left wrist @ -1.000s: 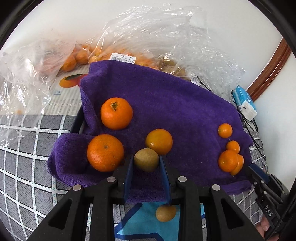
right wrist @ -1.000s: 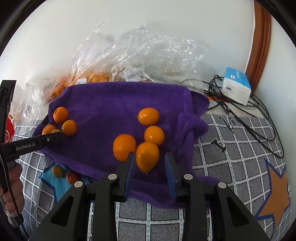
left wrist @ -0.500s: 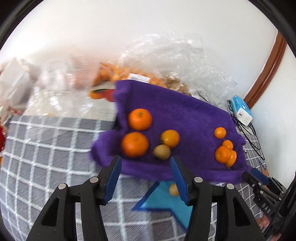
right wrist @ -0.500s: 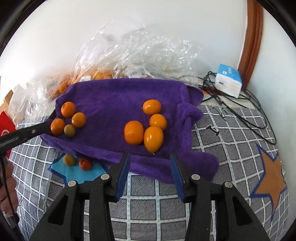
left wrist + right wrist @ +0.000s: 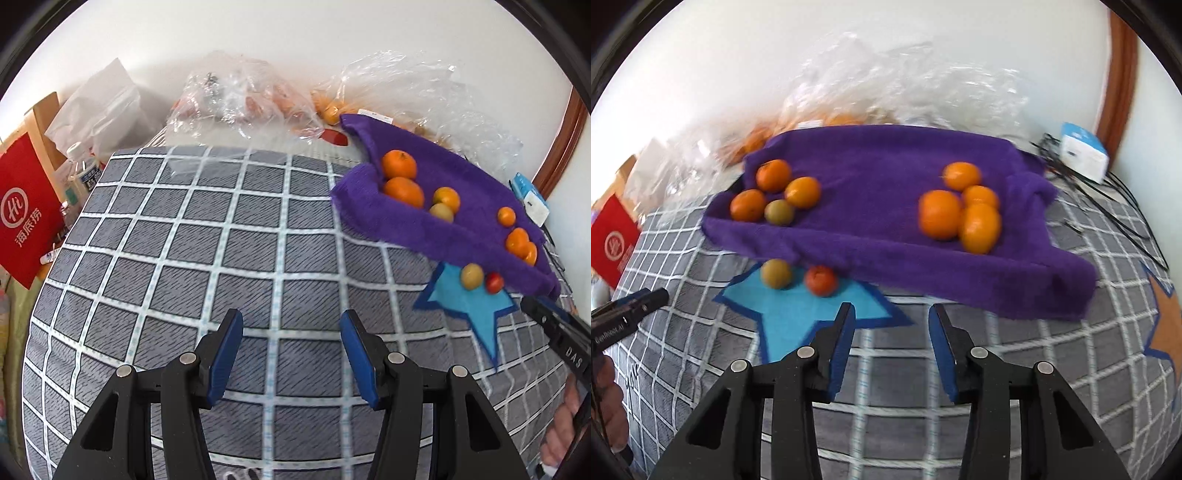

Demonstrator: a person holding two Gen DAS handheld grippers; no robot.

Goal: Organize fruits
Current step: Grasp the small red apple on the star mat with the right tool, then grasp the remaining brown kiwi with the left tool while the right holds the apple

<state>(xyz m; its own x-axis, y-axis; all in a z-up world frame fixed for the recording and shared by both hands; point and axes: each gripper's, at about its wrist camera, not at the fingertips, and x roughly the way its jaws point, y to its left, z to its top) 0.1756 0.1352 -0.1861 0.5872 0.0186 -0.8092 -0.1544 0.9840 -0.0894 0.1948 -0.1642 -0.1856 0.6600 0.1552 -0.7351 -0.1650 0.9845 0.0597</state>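
two fruit clusters (image 5: 774, 196) (image 5: 961, 214) on towel (image 5: 879, 192), well apart.

Orange fruits (image 5: 940, 214) on a purple towel (image 5: 871, 177), over a grey white-checked cover (image 5: 207, 236) with a blue star (image 5: 798, 314)

The left gripper (image 5: 291, 354) is now standing wide open and pulled back over the grey checked blanket (image 5: 221, 240); a second ago its blue pads were closed around the small greenish-brown round fruit (image 5: 441, 212), which is now lying free on the purple towel (image 5: 472, 206), touching a small orange fruit (image 5: 447, 198), in the upper right of the left wrist view. The right gripper (image 5: 892, 347) is also spreading wider and sitting back from the oval orange fruit (image 5: 980, 228), now in the right middle of its frame. The small red fruit (image 5: 820, 280) on the blue star patch (image 5: 798, 314) is coming fully into view.
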